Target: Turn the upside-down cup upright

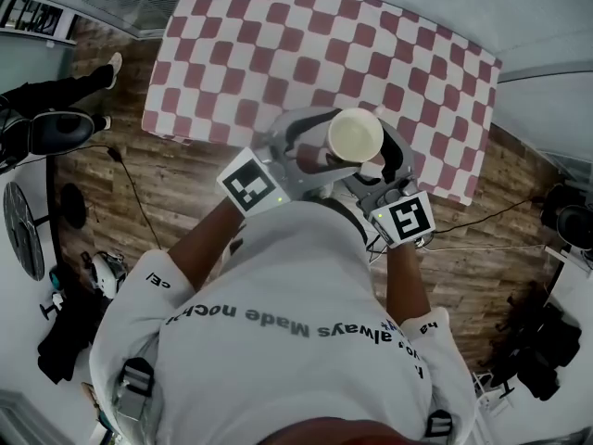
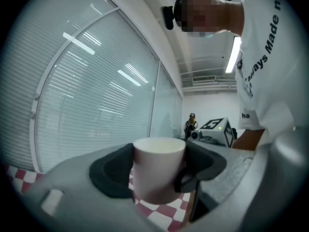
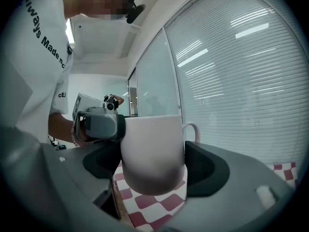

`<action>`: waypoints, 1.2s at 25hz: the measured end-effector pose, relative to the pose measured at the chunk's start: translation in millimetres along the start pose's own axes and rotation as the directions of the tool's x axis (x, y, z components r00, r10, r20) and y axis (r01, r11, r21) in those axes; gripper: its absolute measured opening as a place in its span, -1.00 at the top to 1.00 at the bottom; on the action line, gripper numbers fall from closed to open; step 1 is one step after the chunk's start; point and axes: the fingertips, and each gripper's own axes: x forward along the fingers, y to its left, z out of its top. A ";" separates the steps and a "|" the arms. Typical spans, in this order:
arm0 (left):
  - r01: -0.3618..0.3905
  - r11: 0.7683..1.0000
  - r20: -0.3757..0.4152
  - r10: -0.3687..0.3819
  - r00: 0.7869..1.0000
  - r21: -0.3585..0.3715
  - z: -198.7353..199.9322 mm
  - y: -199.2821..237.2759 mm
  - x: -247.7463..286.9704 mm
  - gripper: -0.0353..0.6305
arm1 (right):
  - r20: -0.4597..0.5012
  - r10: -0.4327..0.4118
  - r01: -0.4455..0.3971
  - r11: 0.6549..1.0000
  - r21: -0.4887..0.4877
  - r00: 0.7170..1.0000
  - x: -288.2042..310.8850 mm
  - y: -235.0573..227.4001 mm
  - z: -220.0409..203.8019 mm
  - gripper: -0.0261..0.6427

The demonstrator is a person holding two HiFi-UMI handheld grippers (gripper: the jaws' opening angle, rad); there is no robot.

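A white cup (image 1: pixel 355 135) with a handle is held in the air over the near edge of the checkered table (image 1: pixel 306 44). It stands upright, its cream inside facing up. In the head view my left gripper (image 1: pixel 326 146) curves around it from the left and my right gripper (image 1: pixel 372 167) from the right. The left gripper view shows the cup (image 2: pixel 158 163) rim up, with both black pads against its sides, so the left gripper (image 2: pixel 158 175) is shut on it. From the right gripper view the cup (image 3: pixel 152 149) shows its handle at the right, and the right gripper (image 3: pixel 153 173) is shut on it.
The red and white cloth (image 1: pixel 417 91) has nothing on it. Wooden floor (image 1: pixel 167 184) surrounds the table, with cables, a dark chair (image 1: pixel 56 130) and someone's legs (image 1: pixel 65 86) at the left. Black equipment (image 1: pixel 542 360) sits at the lower right. Window blinds (image 2: pixel 96 91) fill the background.
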 end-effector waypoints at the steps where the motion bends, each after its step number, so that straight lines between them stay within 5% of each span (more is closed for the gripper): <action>1: 0.004 1.000 -0.009 -0.004 1.000 0.002 -5.9 1.5 0.3 -0.15 | -0.019 0.003 -0.003 1.000 -0.007 1.000 1.5 -1.0 -6.6 -0.30; 9: 0.032 0.999 -0.069 -0.033 0.997 -0.021 -59.1 13.5 2.9 -0.14 | -0.116 -0.014 0.012 1.000 -0.010 0.993 14.2 -11.5 -56.9 -0.29; 30: 0.056 0.995 -0.261 -0.032 0.965 0.083 -234.3 89.0 44.1 -0.13 | -0.349 -0.042 0.019 0.997 -0.068 0.936 66.7 -91.9 -231.5 -0.29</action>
